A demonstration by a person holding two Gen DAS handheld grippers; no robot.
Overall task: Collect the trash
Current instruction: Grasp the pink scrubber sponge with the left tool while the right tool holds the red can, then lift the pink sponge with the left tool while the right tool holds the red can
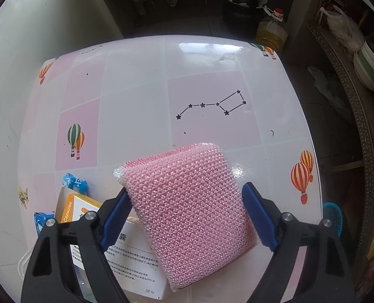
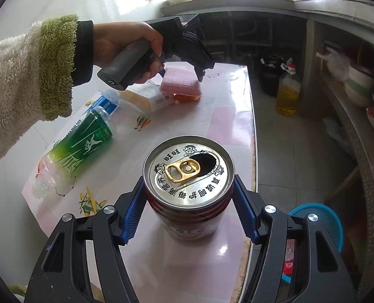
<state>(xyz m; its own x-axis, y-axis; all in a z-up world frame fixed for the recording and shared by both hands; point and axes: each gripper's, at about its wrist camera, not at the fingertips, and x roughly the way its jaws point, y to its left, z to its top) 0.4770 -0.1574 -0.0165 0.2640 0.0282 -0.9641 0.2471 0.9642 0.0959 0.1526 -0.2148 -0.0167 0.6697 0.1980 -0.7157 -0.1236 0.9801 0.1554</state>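
Your left gripper (image 1: 187, 209) points steeply down over a pink mesh scouring sponge (image 1: 189, 212), which lies between its two blue pads. The left pad touches the sponge's edge; the right pad stands just off the other side, so the jaws straddle the sponge without pressing it. The sponge rests partly on a white and orange capsule box (image 1: 126, 252) near the table's near edge in the left wrist view, with crumpled blue wrappers (image 1: 74, 183) just beside the box towards the left edge.

Your right gripper (image 2: 189, 209) is clamped on a dark red drink can (image 2: 189, 176), both blue pads pressing its sides just below the rim. The can stands upright on the table (image 2: 227, 116), close to its right edge, with the gold pull tab bent back and the mouth open.

In the right wrist view your left hand (image 2: 126, 43), in a fluffy white and green sleeve (image 2: 30, 75), holds the other gripper's handle above the sponge at the far end of the table. A clear plastic bottle with a green label (image 2: 81, 141) lies on its side near the table's left edge, between the can and the box. A blue plastic basket (image 2: 320, 222) sits on the floor below the table's right edge, beside your right gripper. A jug of yellow cooking oil (image 2: 287, 91) stands on the floor beyond the far right corner.
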